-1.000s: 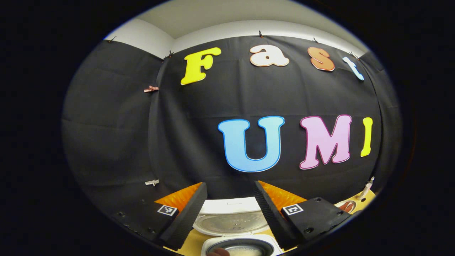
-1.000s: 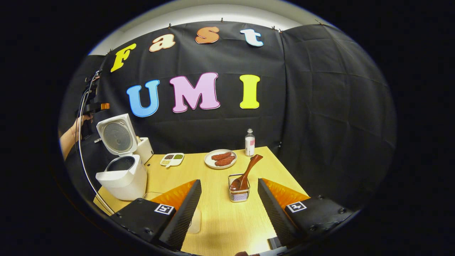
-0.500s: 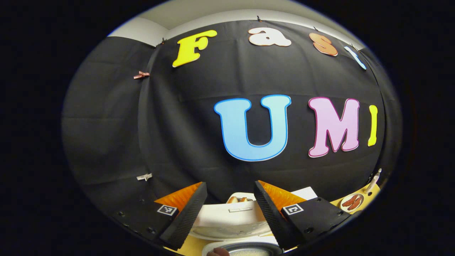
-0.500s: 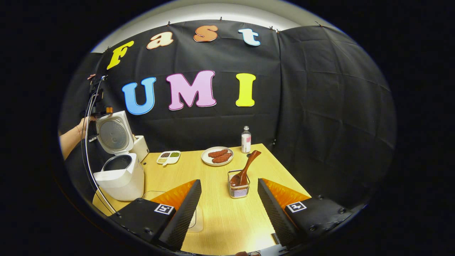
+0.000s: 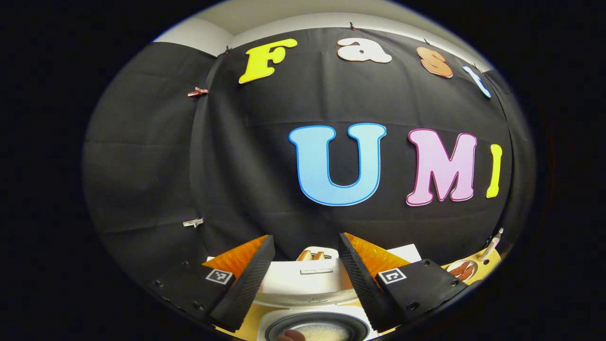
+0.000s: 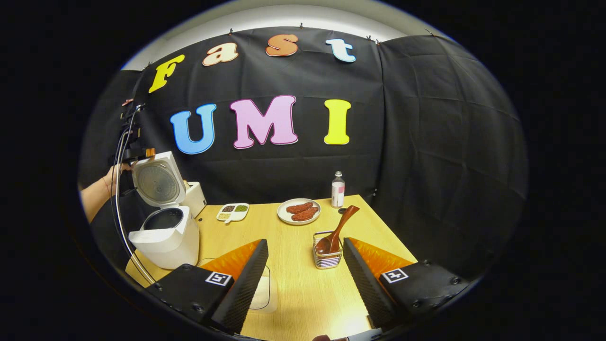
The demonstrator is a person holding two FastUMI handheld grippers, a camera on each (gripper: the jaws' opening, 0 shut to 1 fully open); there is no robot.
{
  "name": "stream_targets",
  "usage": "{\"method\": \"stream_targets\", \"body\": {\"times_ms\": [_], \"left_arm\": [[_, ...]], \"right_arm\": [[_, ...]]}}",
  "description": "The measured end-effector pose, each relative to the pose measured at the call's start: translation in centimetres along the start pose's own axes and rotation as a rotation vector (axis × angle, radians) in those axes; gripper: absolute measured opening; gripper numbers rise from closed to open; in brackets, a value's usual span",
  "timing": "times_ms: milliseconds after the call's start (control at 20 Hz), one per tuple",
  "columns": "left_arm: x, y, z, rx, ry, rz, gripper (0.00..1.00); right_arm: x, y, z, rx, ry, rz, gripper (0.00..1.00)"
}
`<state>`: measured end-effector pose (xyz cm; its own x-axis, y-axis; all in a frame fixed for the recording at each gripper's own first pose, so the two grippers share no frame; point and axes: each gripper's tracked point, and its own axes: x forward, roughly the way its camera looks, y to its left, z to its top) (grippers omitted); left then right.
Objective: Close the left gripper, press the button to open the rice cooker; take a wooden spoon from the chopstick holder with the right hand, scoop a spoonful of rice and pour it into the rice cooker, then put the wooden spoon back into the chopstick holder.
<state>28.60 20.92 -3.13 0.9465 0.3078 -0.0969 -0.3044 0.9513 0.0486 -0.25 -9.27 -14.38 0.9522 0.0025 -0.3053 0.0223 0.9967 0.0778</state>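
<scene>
1. Wooden spoon standing bowl-down in the wire chopstick holder, handle leaning up and to the right, well clear of the rim
2. Judged stiff, light and smooth-finished; likely to swivel in a pinch, so best taken on the handle's mid-length, above the holder's rim, with the flat of the handle across the pads
3. Holder judged light too; may tip or lift with the spoon unless drawn out along the handle's own lean
4. Right tool released, jaws spread wide, hovering low over the desk with the holder just ahead between the fingers, nothing gripped yet
5. Rice cooker at the desk's left edge, lid swung up and upright, dark inner pot exposed; button step judged done
6. Left tool also spread, empty, poised above the raised lid; pot visible below with a pale layer inside
7. A hand with the left tool seen behind the lid in the right gripper view
8. Farther back: divided dish, plate of reddish-brown pieces, small bottle
9. A clear container near the right tool's left finger; contents not discernible
</scene>
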Motion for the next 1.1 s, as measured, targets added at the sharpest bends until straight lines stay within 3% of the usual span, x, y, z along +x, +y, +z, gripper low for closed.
{"method": "stream_targets", "body": {"times_ms": [550,1100], "left_arm": [[-9.8,-1.1,-6.4,-0.01,0.035,-0.005,0.96],[-13.3,-2.1,-14.2,-0.018,0.14,-0.015,0.96]], "right_arm": [[-1.0,0.0,-0.7,-0.012,0.02,0.063,0.99],[-2.3,-0.8,-1.4,-0.046,0.044,0.051,0.99]]}}
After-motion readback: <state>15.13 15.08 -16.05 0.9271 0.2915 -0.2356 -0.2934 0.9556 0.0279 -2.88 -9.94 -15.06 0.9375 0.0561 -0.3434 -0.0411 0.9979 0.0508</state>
